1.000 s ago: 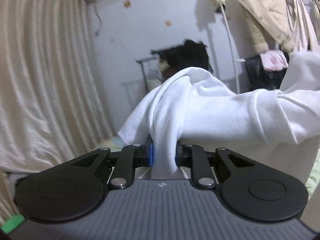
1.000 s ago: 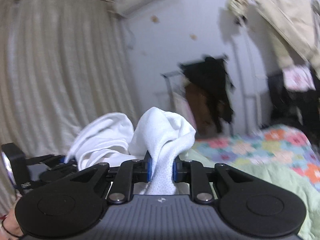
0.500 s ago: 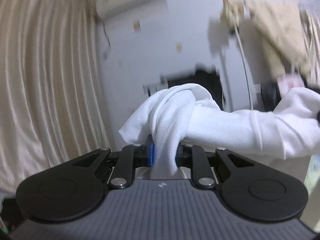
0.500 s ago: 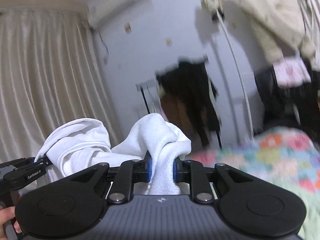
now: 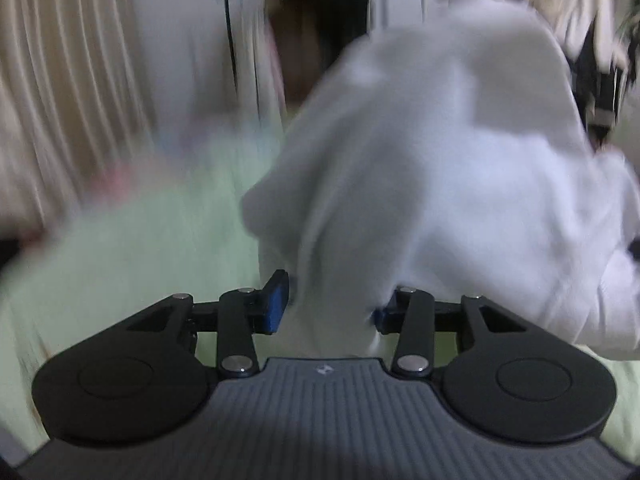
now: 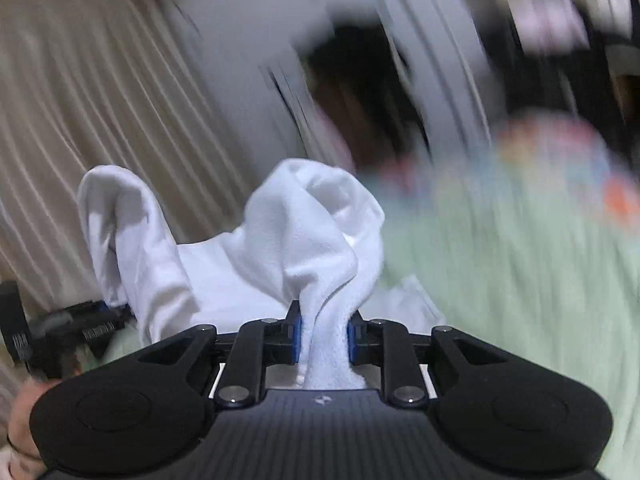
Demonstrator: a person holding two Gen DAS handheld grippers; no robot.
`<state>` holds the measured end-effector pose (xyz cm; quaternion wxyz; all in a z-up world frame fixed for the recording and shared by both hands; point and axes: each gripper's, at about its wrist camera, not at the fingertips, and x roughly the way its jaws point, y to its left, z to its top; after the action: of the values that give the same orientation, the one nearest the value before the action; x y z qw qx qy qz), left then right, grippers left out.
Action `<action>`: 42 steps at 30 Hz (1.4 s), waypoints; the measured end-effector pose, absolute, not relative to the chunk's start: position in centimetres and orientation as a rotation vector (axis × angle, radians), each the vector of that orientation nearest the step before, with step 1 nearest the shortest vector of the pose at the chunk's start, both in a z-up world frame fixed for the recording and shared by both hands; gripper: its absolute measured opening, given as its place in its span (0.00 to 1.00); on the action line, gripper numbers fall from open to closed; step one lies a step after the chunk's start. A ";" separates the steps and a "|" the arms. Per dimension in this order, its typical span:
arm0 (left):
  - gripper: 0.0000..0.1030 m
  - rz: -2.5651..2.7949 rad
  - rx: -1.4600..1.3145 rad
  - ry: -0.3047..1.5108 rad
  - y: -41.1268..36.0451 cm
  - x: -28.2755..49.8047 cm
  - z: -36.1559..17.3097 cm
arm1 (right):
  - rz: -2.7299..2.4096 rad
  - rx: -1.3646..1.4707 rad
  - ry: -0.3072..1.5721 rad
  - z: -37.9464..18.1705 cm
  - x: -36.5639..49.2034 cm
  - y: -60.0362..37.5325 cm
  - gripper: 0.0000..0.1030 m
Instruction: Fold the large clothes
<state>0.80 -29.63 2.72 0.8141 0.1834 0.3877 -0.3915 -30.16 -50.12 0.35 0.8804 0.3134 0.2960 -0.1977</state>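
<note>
**Left jaws apart, right clamped on garment**

Left gripper (image 5: pixel 326 308): fingers spread wide, white garment (image 5: pixel 432 168) draped between them, apparently loose; heavy blur. Right gripper (image 6: pixel 323 338): clenched on a bunched fold of the garment (image 6: pixel 312 240). Cloth hangs above the green bedspread (image 6: pixel 520 280), toward its near edge.

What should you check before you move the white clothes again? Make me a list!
1. Right gripper pinching the white garment: ok, cloth is clamped between the blue pads.
2. Left gripper gripping the garment: not ok, its jaws stand apart and the cloth only lies between them.
3. Green bedspread underneath to land on: ok.
4. Garment spread flat: not ok, it is bunched.
5. Where sleeves and hem lie: cannot tell, too blurred.
</note>
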 end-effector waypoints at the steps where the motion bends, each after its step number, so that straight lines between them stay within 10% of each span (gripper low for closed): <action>1: 0.41 -0.828 0.394 0.857 -28.4 1.0 1.6 | -0.405 0.690 0.686 -2.4 -30.2 -49.7 0.21; 12: 0.40 -0.819 0.328 0.726 -24.4 2.3 4.3 | -0.447 0.765 0.664 -6.2 -31.0 -51.1 0.32; 17: 0.41 -0.798 0.260 0.578 -24.3 1.4 6.9 | -0.496 0.545 0.554 -1.5 -32.8 -47.6 0.66; 27: 0.73 -0.848 0.236 0.773 -26.5 2.5 5.8 | -0.220 0.433 0.620 -1.8 -22.0 -44.2 0.74; 29: 1.00 -0.874 0.314 0.739 -28.1 2.2 4.7 | -0.233 0.497 0.637 -2.8 -20.3 -45.0 0.75; 33: 1.00 -0.818 0.481 0.707 -31.2 2.9 1.6 | -0.182 0.631 0.671 -4.6 -16.3 -46.8 0.62; 35: 0.83 -0.768 0.547 0.695 -32.7 3.6 -0.1 | -0.165 0.592 0.643 -4.7 -15.1 -47.1 0.17; 36: 0.66 -0.767 0.489 0.718 -32.6 4.6 -0.2 | -0.157 0.574 0.630 -4.3 -14.7 -47.2 0.08; 37: 0.21 -0.769 0.416 0.749 -32.4 5.7 -0.3 | -0.148 0.559 0.617 -3.8 -14.4 -47.4 0.08; 38: 0.11 -0.765 0.387 0.768 -32.3 6.3 -0.3 | -0.138 0.545 0.605 -3.4 -14.1 -47.5 0.08; 42: 0.14 -0.756 0.278 0.719 -31.4 7.7 2.0 | -0.144 0.505 0.426 1.7 -14.5 -48.6 0.08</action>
<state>7.66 -31.36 1.98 0.8579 0.1322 0.3422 -0.3598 -14.45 -48.59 1.65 0.9434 0.2476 0.2090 -0.0704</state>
